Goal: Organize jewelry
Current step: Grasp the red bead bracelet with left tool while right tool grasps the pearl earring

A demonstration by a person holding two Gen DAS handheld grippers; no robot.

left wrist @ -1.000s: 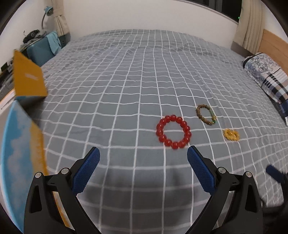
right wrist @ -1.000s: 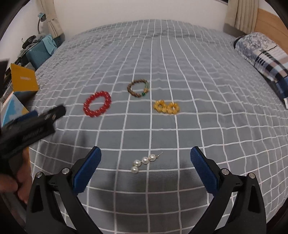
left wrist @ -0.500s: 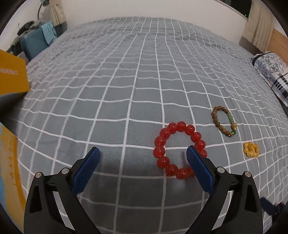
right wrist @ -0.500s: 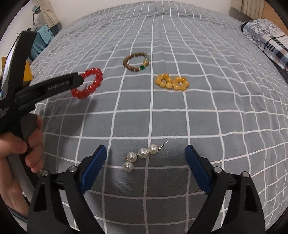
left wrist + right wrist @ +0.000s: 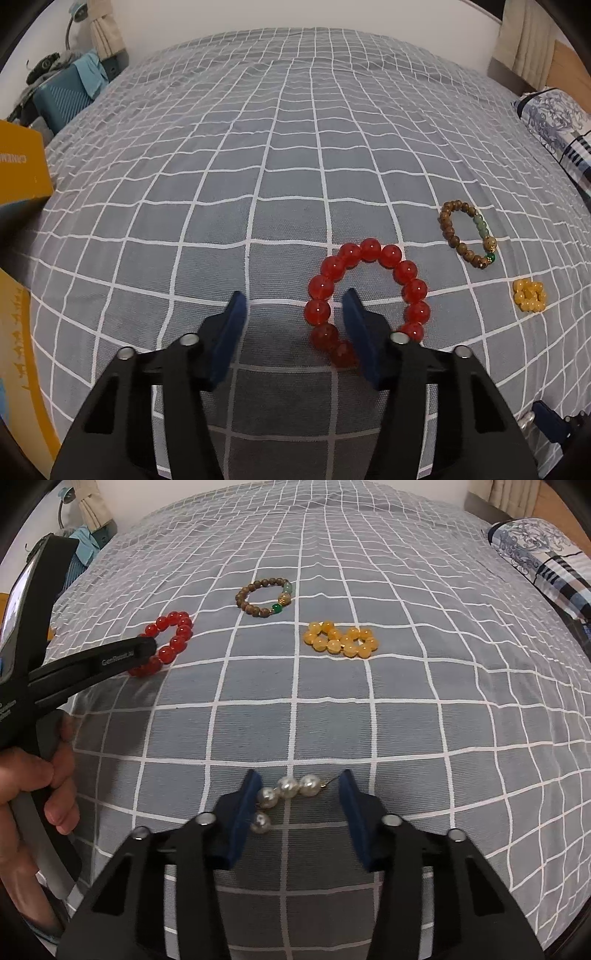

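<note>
Jaws flanking pearl strand (lying crosswise, pin rightward)

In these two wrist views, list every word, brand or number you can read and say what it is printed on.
"GenRobot.ai": white print on the black finger of the left gripper, seen from the right wrist.
More white print lower on that gripper's body: cut off, unreadable.
Pale letters on the orange box: cut off at the frame edge, unreadable.

Black plastic left gripper and right gripper, blue padded jaws, silver screws, white lettering along one arm
</note>
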